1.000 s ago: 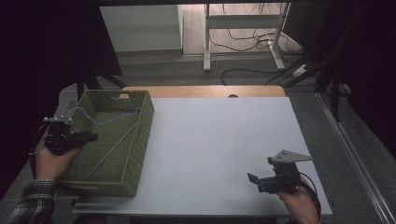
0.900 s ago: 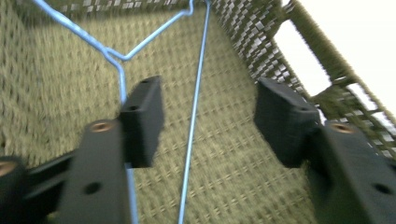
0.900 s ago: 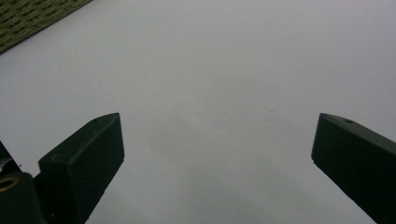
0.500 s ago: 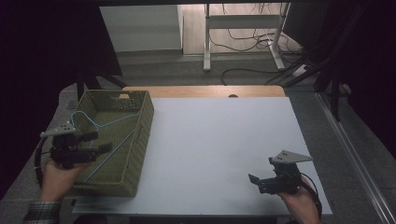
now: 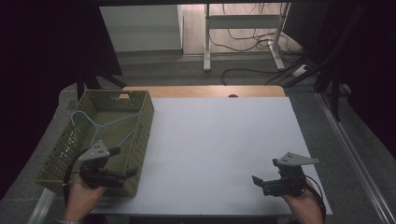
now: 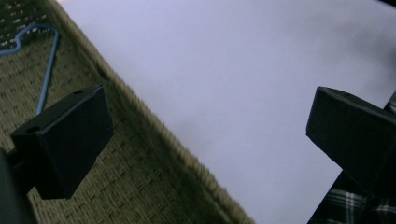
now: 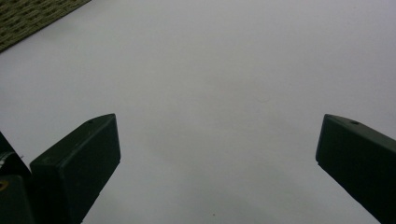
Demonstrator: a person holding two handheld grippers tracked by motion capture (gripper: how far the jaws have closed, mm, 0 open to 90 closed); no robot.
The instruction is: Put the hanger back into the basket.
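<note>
In the high view, a green basket (image 5: 65, 149) sits at the left side of the frame, on the left edge of a big white table (image 5: 219, 149). Part of the basket hangs past the table's left edge. A thin blue hanger (image 5: 100, 125) lies inside the basket, in its upper half. The hook end of the hanger is near the basket's left wall.

The left gripper (image 5: 128, 173) is at the lower left of the frame, held in a hand (image 5: 84, 198). It hovers over the lower right corner of the basket. Its jaws are spread wide and hold nothing. In the left gripper view, one jaw sits over the woven basket (image 6: 140, 186) floor at the left of the frame, and the other jaw is over the white table (image 6: 224, 84) at the right. The basket's rim runs between them. The blue hanger (image 6: 46, 70) shows in the upper left of that frame, well apart from the jaws.

The right gripper (image 5: 258, 182) is at the lower right of the high view, held in the other hand (image 5: 303, 207). It is low over the bare table, far from the basket. Its jaws are spread wide too and hold nothing. In the right gripper view, a bit of the basket (image 7: 32, 16) shows in the upper left corner.
</note>
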